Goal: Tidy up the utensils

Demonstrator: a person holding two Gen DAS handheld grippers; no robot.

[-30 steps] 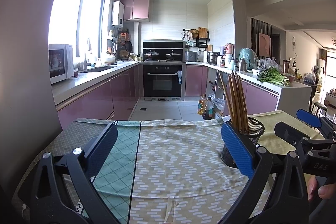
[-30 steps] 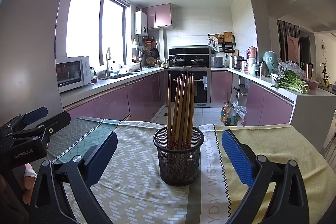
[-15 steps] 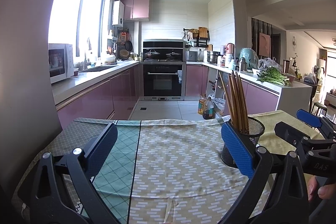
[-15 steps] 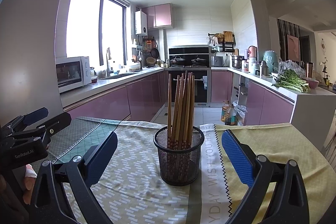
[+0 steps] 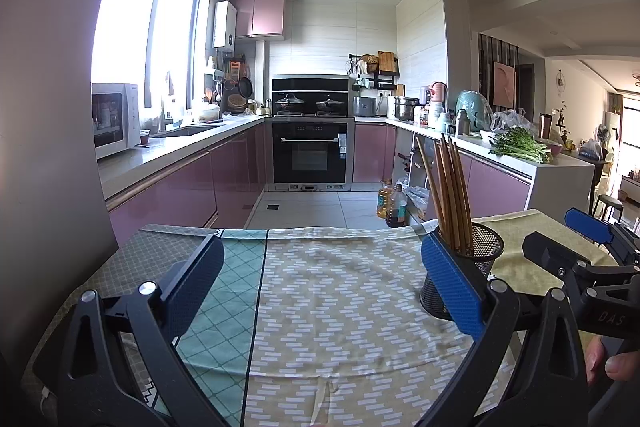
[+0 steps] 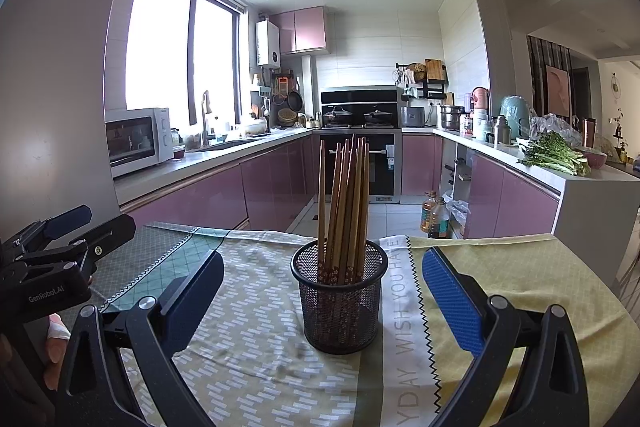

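Nothing seems changed: chopsticks [image 6: 344, 211] stay upright in mesh holder [image 6: 340, 301].

A home kitchen: ahead of the gripper stand pink cabinets [image 6: 280, 183], a built-in oven [image 5: 309, 155] under a stove with pots, a microwave [image 6: 138, 139] to the left, greens [image 6: 554, 153] on the right counter.

Both cameras sit low over the cloth-covered table [image 5: 320, 307], each looking forward between its own gripper's fingers toward the kitchen's far oven [image 5: 310, 153]. The right view faces the mesh cup of chopsticks [image 6: 339, 301] close and centred; the left view, set further left, catches that cup [image 5: 476, 267] at its right. Each view shows the other gripper at its edge.
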